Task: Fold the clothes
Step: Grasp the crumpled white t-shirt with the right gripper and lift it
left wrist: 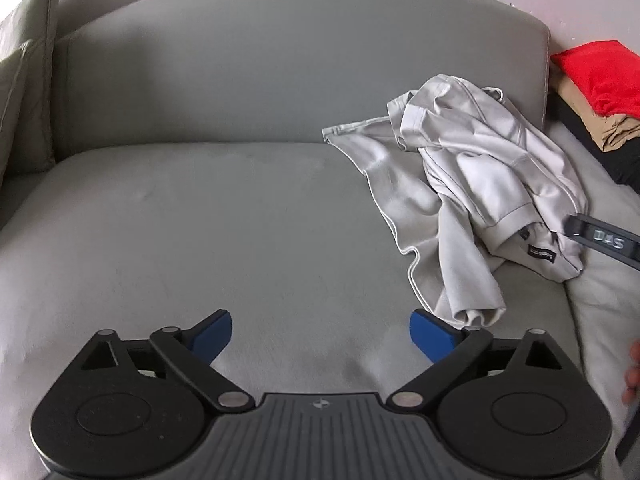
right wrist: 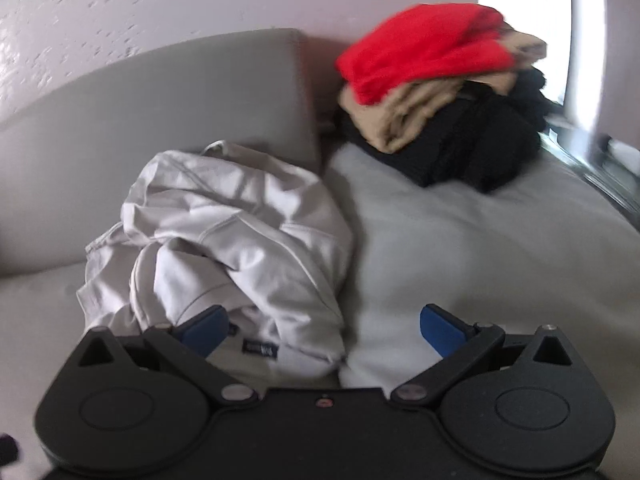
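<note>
- Crumpled pale grey garment (left wrist: 472, 184) lies in a heap on the grey upholstered sofa seat (left wrist: 200, 240), at the seat's right end, its upper folds resting against the sofa backrest (left wrist: 280, 72).
- A small black woven label (left wrist: 541, 256) sits inside the garment's collar end, at the heap's near right; its pale writing is too small to read. The right wrist view shows the same label (right wrist: 261, 348), blurred.
- The heap is too bunched to give one clear long axis; a flatter panel trails from the backrest toward the near edge of the seat, ending in a bunched hem.
- A dark grey bar marked "DAS" (left wrist: 604, 240) reaches in from the right and touches the garment near the collar.
- Left gripper (left wrist: 320, 334) hovers over the bare seat left of the garment, blue pads spread wide, nothing between them.
- Right gripper (right wrist: 322, 330) has its jaws wide apart; its left blue pad (right wrist: 204, 330) overlaps the garment's collar end, the other is over a light grey cushion (right wrist: 480, 260) right of the garment.
- A stack of folded clothes, red on tan on black (right wrist: 440, 100), rests on that cushion's far end, right of the backrest.
- An olive-green pillow (left wrist: 24, 92) stands at the sofa's left end.
</note>
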Demonstrator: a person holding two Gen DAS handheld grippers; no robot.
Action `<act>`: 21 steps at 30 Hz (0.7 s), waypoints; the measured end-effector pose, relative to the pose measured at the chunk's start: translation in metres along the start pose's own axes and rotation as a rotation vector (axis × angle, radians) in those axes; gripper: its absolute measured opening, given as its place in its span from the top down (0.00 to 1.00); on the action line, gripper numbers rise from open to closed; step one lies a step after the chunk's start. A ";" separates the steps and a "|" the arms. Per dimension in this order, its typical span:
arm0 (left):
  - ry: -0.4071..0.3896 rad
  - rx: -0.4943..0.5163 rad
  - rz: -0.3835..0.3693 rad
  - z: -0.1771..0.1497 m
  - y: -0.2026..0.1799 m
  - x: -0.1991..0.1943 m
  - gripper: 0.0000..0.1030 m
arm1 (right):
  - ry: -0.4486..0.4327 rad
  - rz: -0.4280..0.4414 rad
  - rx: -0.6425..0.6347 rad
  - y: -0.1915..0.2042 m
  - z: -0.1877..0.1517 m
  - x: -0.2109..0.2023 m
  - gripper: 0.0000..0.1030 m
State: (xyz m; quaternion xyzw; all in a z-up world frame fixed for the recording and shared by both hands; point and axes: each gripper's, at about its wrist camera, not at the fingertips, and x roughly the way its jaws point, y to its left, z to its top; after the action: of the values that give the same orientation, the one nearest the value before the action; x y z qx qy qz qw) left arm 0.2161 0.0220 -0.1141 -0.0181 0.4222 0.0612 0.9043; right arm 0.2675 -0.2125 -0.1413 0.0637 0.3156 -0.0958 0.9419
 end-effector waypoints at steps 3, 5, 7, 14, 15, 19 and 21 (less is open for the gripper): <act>0.027 0.025 0.028 0.001 0.000 0.005 0.04 | 0.027 0.022 -0.007 0.000 -0.002 0.025 0.00; 0.036 0.028 0.032 0.002 0.002 0.007 0.04 | 0.039 0.019 -0.036 0.003 -0.002 0.034 0.12; 0.036 0.028 0.013 0.001 0.006 0.003 0.05 | 0.050 0.028 -0.078 0.008 -0.001 0.036 0.69; -0.104 -0.003 -0.081 -0.002 0.023 -0.064 0.04 | 0.006 0.201 -0.058 0.028 0.026 -0.045 0.94; -0.126 -0.014 -0.096 -0.002 0.027 -0.080 0.04 | 0.003 0.233 -0.073 0.036 0.033 -0.062 0.94; -0.187 -0.067 -0.129 0.000 0.047 -0.136 0.03 | -0.026 0.391 -0.088 0.078 0.075 -0.133 0.94; -0.232 -0.088 -0.132 0.001 0.060 -0.169 0.01 | -0.044 0.478 -0.085 0.101 0.098 -0.169 0.94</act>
State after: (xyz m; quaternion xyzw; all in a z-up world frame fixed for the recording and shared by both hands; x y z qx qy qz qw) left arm 0.1023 0.0657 0.0169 -0.0782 0.3097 0.0216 0.9474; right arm 0.2144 -0.1083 0.0453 0.0946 0.2746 0.1419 0.9463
